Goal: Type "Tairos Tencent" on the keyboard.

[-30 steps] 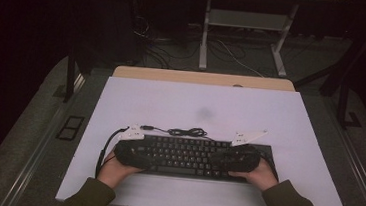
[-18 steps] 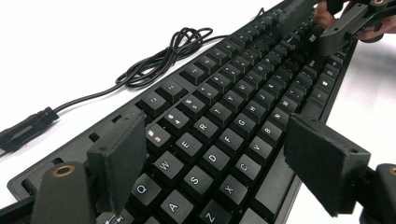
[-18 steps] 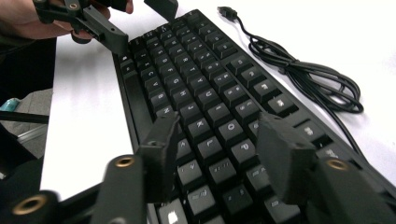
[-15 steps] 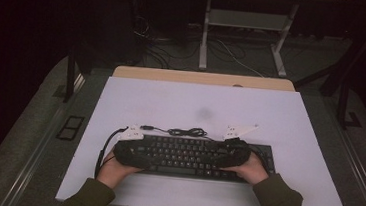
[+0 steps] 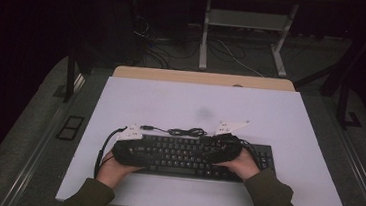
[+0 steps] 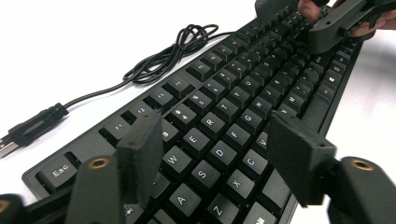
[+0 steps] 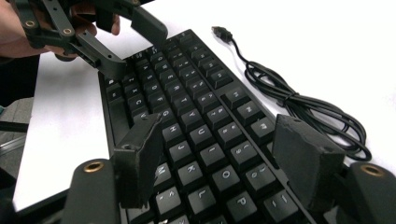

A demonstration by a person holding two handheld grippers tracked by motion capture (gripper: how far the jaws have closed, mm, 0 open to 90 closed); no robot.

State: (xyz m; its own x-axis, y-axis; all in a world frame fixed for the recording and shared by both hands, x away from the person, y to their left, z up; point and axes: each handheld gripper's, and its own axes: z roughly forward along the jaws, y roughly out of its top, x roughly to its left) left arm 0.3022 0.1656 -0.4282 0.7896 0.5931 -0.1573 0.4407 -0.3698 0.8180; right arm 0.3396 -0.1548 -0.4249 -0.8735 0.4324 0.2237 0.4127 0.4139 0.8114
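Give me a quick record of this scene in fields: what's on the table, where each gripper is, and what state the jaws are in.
table: white top
keyboard: black, flat on the table's near half
cable: black, coiled behind the keyboard, plug lying loose
left gripper: over the keyboard's left end, jaws just been closing, apart, nothing gripped
right gripper: over the keyboard's right half, jaws just been opening, nothing gripped

Lab: white test table, floor cables, dark room
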